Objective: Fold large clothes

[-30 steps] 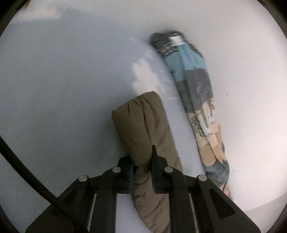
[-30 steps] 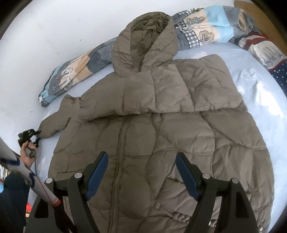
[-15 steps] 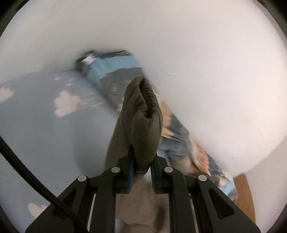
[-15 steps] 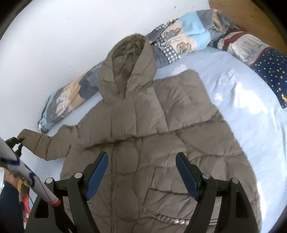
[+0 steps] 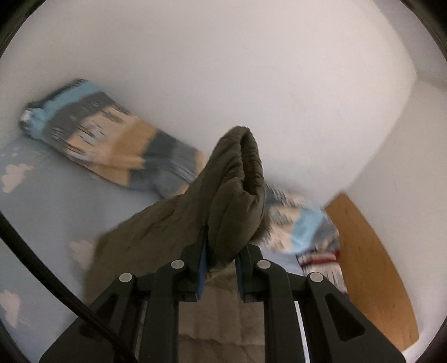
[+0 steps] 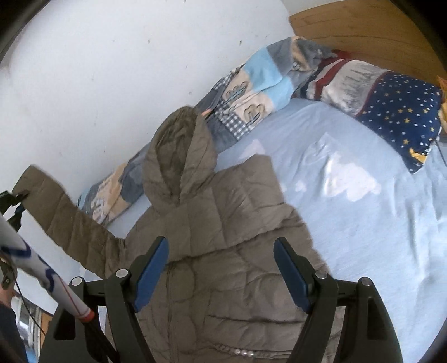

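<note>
An olive quilted hooded jacket [image 6: 223, 251] lies front up on the light blue bed sheet [image 6: 363, 223], hood toward the wall. Its right sleeve is folded across the chest. My left gripper [image 5: 220, 259] is shut on the cuff of the left sleeve [image 5: 237, 190], which stands up out of the jaws, lifted off the bed. In the right wrist view that sleeve [image 6: 64, 220] stretches up to the far left, where the left gripper [image 6: 11, 195] shows at the frame edge. My right gripper [image 6: 220, 270] hovers open above the jacket's chest, nothing between its fingers.
A patchwork blanket [image 6: 251, 92] lies rolled along the white wall [image 6: 111, 69]. A starry navy pillow [image 6: 399, 111] rests against the wooden headboard [image 6: 363, 25] at the back right. A person's hand and sleeve [image 6: 5, 312] show at the lower left.
My left gripper has raised the sleeve cuff off the bed and swung it toward the jacket body, rolling as it went. The right gripper has lifted and pulled back a little, still open.
</note>
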### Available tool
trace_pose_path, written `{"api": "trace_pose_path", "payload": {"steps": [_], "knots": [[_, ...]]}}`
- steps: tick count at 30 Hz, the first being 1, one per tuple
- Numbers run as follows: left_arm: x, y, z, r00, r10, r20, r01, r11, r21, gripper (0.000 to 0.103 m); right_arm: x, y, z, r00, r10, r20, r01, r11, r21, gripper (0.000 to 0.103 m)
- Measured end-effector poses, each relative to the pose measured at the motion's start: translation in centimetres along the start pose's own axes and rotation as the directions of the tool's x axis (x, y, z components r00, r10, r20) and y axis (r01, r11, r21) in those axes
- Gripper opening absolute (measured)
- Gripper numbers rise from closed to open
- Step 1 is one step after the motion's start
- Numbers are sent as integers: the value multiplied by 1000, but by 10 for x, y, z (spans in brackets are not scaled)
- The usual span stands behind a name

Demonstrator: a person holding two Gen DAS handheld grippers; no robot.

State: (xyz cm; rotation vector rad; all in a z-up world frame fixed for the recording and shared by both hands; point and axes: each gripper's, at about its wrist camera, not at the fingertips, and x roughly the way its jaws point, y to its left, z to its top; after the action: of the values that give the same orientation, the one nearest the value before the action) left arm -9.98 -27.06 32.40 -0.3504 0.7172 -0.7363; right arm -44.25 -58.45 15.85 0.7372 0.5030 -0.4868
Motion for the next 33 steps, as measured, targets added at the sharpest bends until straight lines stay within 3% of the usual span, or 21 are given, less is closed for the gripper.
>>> {"api": "trace_pose_path", "payload": {"steps": [3, 8, 11, 16, 17, 18, 20, 21, 25, 28, 30, 33], "knots": [[44, -39, -41, 997, -3, -79, 5, 999, 33, 16, -10, -13, 7, 1000, 4, 18, -5, 999, 33, 82], [109, -69, -114, 980, 28, -196, -15, 998, 67, 17, -22, -32, 15, 999, 5, 35, -7, 997, 75, 82], [158, -71, -161, 958, 76, -276, -52, 994, 95, 17, -27, -40, 19, 999, 13, 40, -17, 995, 93, 82], [215, -68, -234, 907, 167, -386, -115, 981, 155, 19, -33, -48, 24, 999, 21, 46, -26, 993, 118, 82], [223, -67, -241, 897, 188, -400, -130, 977, 166, 27, -33, -49, 24, 999, 24, 46, -29, 992, 124, 82], [228, -69, -250, 884, 199, -422, -137, 975, 173, 44, -33, -49, 25, 999, 23, 46, -28, 992, 126, 82], [233, -72, -259, 860, 195, -472, -127, 977, 172, 60, -32, -51, 26, 999, 23, 45, -29, 991, 131, 82], [230, -75, -261, 856, 182, -484, -111, 979, 173, 60, -32, -51, 27, 999, 24, 45, -29, 991, 134, 82], [210, -90, -252, 872, 91, -481, -10, 986, 167, 60, -30, -52, 29, 999, 22, 48, -29, 988, 150, 82], [194, -84, -221, 902, 91, -423, -11, 982, 187, 62, -29, -51, 29, 999, 17, 49, -24, 987, 158, 82], [181, -64, -202, 919, 143, -367, -69, 976, 205, 62, -26, -50, 28, 999, 21, 39, -27, 987, 160, 82], [171, -26, -179, 917, 255, -307, -196, 958, 210, 62, -23, -46, 25, 999, 14, 34, -19, 990, 142, 82]]}}
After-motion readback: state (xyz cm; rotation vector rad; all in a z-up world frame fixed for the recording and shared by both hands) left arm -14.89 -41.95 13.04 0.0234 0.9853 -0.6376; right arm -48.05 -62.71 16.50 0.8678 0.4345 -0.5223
